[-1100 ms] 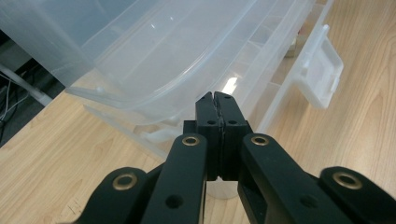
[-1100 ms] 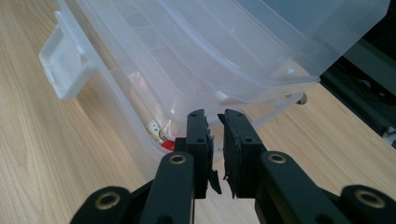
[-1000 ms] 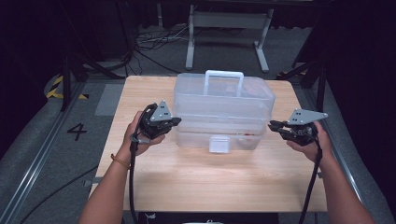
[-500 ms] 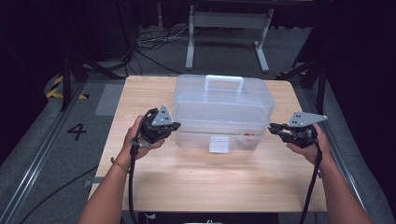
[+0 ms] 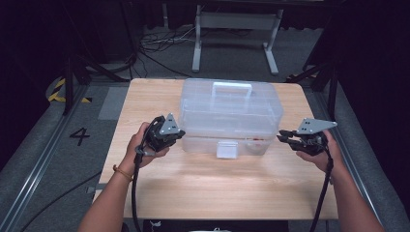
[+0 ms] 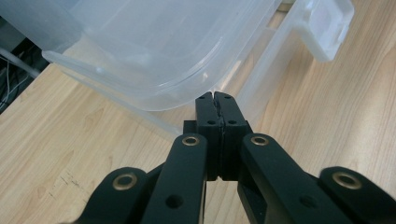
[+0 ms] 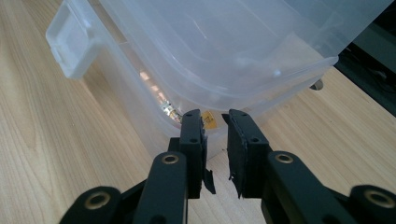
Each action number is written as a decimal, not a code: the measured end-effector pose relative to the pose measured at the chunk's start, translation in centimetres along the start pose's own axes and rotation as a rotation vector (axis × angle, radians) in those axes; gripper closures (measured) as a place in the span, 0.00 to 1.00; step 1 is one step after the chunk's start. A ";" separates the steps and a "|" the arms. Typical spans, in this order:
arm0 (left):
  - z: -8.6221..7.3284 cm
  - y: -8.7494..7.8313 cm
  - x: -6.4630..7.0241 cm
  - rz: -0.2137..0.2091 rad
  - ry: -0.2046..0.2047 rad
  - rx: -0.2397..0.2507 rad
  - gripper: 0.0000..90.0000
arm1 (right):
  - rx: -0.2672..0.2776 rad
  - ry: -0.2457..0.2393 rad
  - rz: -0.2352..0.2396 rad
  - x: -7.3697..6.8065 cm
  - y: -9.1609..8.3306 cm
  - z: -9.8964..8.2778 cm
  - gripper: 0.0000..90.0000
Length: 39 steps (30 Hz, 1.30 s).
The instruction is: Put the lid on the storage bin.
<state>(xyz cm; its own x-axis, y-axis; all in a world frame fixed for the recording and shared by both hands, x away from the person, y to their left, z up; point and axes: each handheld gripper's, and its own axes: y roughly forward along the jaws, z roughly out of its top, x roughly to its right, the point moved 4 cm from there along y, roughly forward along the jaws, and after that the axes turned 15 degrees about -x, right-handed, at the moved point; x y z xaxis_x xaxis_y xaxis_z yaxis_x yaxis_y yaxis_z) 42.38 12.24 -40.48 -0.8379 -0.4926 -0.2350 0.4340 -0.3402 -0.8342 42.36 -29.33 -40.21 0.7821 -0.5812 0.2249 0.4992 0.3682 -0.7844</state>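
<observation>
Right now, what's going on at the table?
A person holds a gripper in each hand at either end of a clear plastic storage box on the wooden table. The left gripper has its jaws shut, tips at the lid's rim near the box's front left corner. The right gripper, at the front right corner, has just been opening its jaws slightly; nothing is between them. The front latch hangs at the middle of the near wall.

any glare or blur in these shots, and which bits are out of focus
High view: a bright glare patch on the table near the person, dark surroundings, overall soft. Left gripper view: the shut left gripper is fairly sharp, while the clear plastic box looks milky with small highlights. Right gripper view: the right gripper, jaws slightly apart, is crisp; the box latch is softer.
</observation>
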 end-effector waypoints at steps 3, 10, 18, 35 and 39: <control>-0.1 0.1 0.1 0.010 0.006 -0.011 1.00 | 0.000 0.001 0.004 -0.1 0.0 0.0 0.84; -0.3 0.4 0.3 0.006 0.003 -0.022 1.00 | -0.001 -0.008 0.004 -0.3 0.0 0.0 0.83; -0.5 0.8 0.4 -0.003 0.001 -0.034 1.00 | -0.003 -0.016 0.007 -0.6 0.0 0.0 0.83; -1.1 1.0 0.4 0.009 0.007 -0.060 1.00 | -0.021 -0.018 0.018 -0.9 0.7 0.0 0.84; -1.2 1.2 0.4 0.001 0.004 -0.062 1.00 | -0.023 -0.016 0.021 -0.9 0.8 -0.1 0.83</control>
<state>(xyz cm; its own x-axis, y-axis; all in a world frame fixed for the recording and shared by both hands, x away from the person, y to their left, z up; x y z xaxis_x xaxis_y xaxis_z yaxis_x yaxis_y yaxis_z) 42.17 12.60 -42.14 -0.8389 -0.4899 -0.2372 0.4131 -0.2893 -0.8635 42.01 -28.58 -41.12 0.7984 -0.5616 0.2172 0.4737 0.3631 -0.8023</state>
